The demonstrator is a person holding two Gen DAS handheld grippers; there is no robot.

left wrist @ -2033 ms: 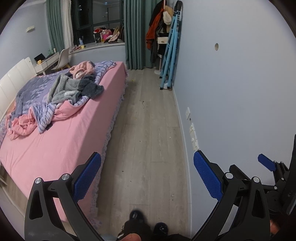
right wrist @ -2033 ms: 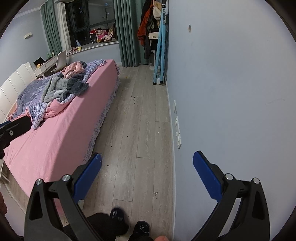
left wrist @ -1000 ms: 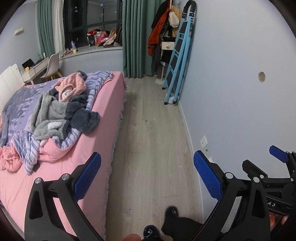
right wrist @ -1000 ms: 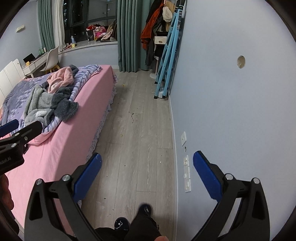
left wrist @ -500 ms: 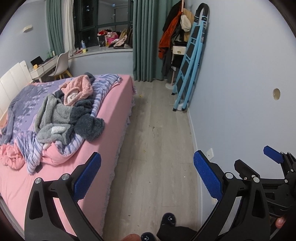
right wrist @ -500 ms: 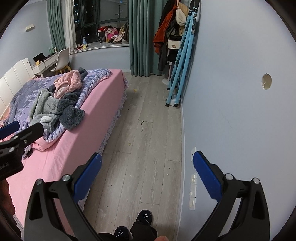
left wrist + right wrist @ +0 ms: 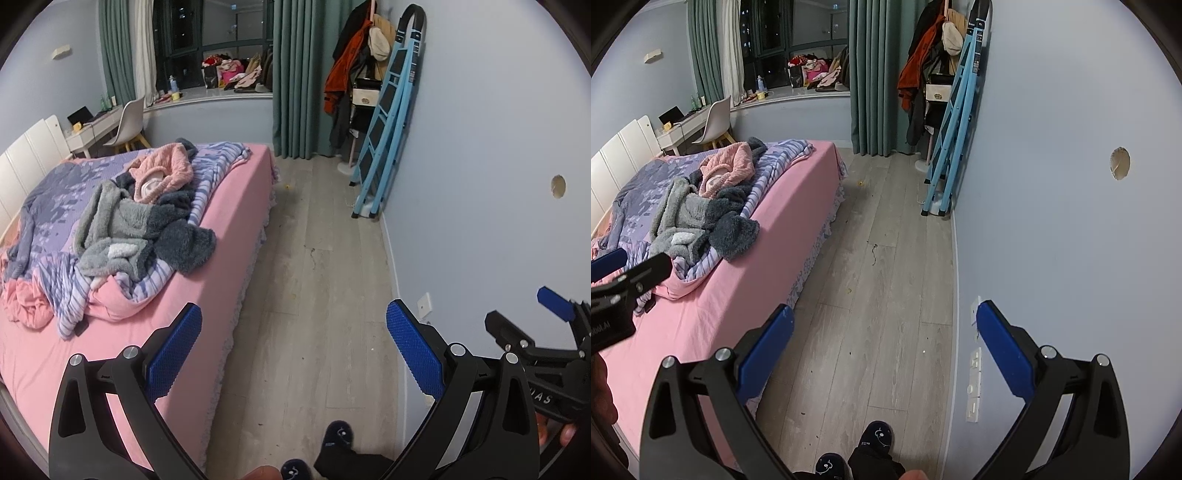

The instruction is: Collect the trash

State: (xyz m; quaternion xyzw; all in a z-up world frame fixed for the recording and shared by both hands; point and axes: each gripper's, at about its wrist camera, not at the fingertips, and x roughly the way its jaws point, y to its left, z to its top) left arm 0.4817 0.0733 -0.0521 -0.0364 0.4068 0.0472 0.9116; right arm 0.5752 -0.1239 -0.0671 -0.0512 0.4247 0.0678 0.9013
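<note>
- Now, at the left, the bed [image 7: 229, 236] carries a heap of clothes [image 7: 147, 221].
- Left gripper [image 7: 293, 350] has its jaws wide apart, holding nothing.
- Small yellow scrap [image 7: 862, 182] lies on the wooden floor [image 7: 886, 280] beside the bed's far corner.
- Right gripper [image 7: 884, 347] is also spread, empty.
- Blue ladder [image 7: 955, 122] leans against the wall.

Left hand-held gripper [image 7: 293, 354] spread wide, right hand-held gripper [image 7: 884, 350] likewise, both empty
</note>
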